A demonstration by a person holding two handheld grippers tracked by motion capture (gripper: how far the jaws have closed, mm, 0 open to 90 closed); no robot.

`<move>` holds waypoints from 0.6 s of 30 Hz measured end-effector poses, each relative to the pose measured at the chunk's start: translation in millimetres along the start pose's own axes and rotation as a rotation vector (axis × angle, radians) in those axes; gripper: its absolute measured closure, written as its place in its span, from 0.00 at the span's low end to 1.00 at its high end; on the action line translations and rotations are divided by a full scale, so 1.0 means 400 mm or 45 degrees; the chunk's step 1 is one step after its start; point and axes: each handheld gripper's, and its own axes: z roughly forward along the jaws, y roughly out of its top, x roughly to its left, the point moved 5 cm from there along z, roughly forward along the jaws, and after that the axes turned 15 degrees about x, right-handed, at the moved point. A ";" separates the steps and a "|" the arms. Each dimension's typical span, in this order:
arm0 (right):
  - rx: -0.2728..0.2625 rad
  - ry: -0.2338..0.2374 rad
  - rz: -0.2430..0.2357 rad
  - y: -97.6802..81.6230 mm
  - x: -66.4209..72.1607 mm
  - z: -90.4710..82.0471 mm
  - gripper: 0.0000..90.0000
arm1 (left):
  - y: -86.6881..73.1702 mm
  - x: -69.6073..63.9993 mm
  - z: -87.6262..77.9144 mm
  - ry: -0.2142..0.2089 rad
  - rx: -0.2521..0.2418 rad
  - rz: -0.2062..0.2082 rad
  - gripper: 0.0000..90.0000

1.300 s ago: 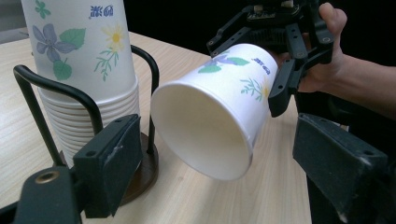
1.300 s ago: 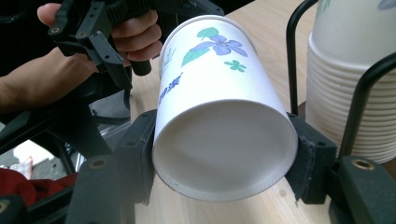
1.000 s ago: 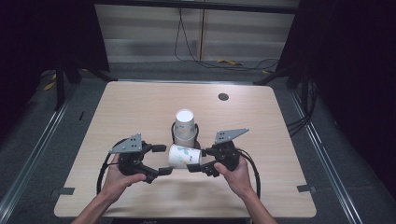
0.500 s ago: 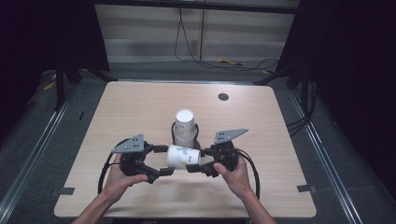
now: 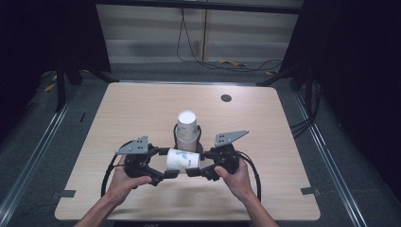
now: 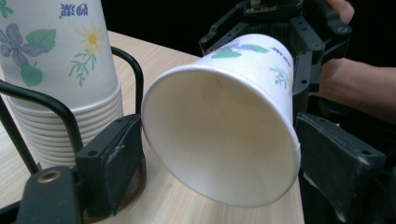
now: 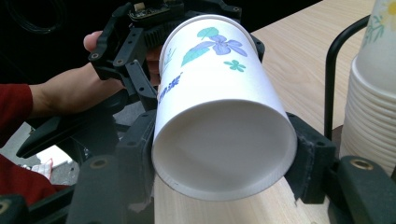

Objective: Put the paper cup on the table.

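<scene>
One paper cup (image 5: 182, 160) lies gripped by the right gripper (image 5: 195, 171) near the table edge (image 5: 189, 219).

The far half of the table (image 5: 142, 101) lies open, broken only by a small dark disc (image 5: 226, 98) in the upper right of the board. At centre frame a stack of paper cups (image 5: 187, 130) in a black wire holder (image 5: 200, 142) blocks the way directly behind a lying cup (image 5: 182, 160), just beside it. Lanes to the left and right of the stack are free. The near edge is occupied by forearms.
</scene>
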 end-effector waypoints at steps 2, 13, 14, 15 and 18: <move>0.000 0.002 -0.002 0.000 0.000 0.001 0.40 | 0.000 -0.001 -0.002 0.006 -0.002 0.006 0.19; -0.003 0.014 -0.006 0.002 0.003 0.000 0.41 | 0.001 -0.004 0.009 -0.010 -0.017 0.007 0.21; -0.003 0.014 -0.006 0.002 0.003 0.000 0.41 | 0.001 -0.004 0.009 -0.014 -0.023 0.007 0.21; -0.003 0.014 -0.007 0.002 0.003 0.001 0.41 | 0.000 -0.003 0.008 -0.014 -0.028 -0.001 0.21; -0.011 0.026 -0.006 0.003 0.005 0.002 0.41 | 0.003 -0.004 0.006 -0.033 -0.051 -0.009 0.21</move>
